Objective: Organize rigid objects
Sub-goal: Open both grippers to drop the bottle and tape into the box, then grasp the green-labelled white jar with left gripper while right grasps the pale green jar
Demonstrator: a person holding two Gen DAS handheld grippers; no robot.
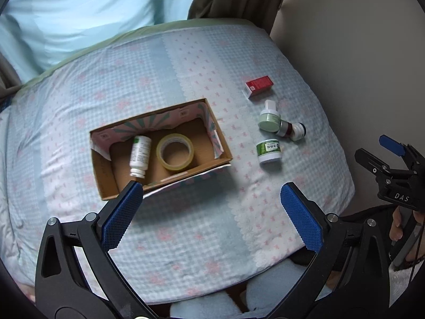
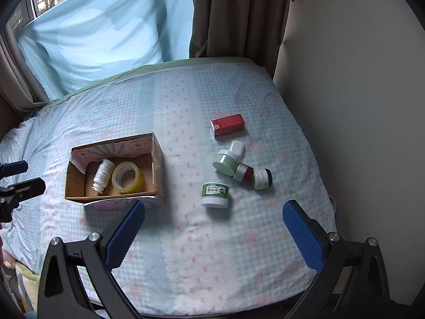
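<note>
An open cardboard box (image 1: 224, 152) (image 2: 158, 164) lies on the bed. It holds a white pill bottle (image 1: 140, 156) (image 2: 103, 175) and a roll of clear tape (image 1: 174, 151) (image 2: 127, 177). To its right lie a red carton (image 1: 259, 85) (image 2: 228, 125), a pale green jar (image 1: 269, 117) (image 2: 228, 159), a silver and red bottle (image 1: 290, 129) (image 2: 252, 176) and a green-labelled white jar (image 1: 268, 151) (image 2: 215, 194). My left gripper (image 1: 211, 212) is open and empty, above the bed in front of the box. My right gripper (image 2: 213, 228) is open and empty, in front of the jars.
The bed has a blue checked sheet (image 1: 186, 228) (image 2: 212, 265). A wall (image 2: 358, 106) runs along its right side. A brown curtain (image 2: 233, 16) and a light blue cloth (image 2: 106, 32) hang behind it. The right gripper shows at the right edge of the left wrist view (image 1: 393, 164).
</note>
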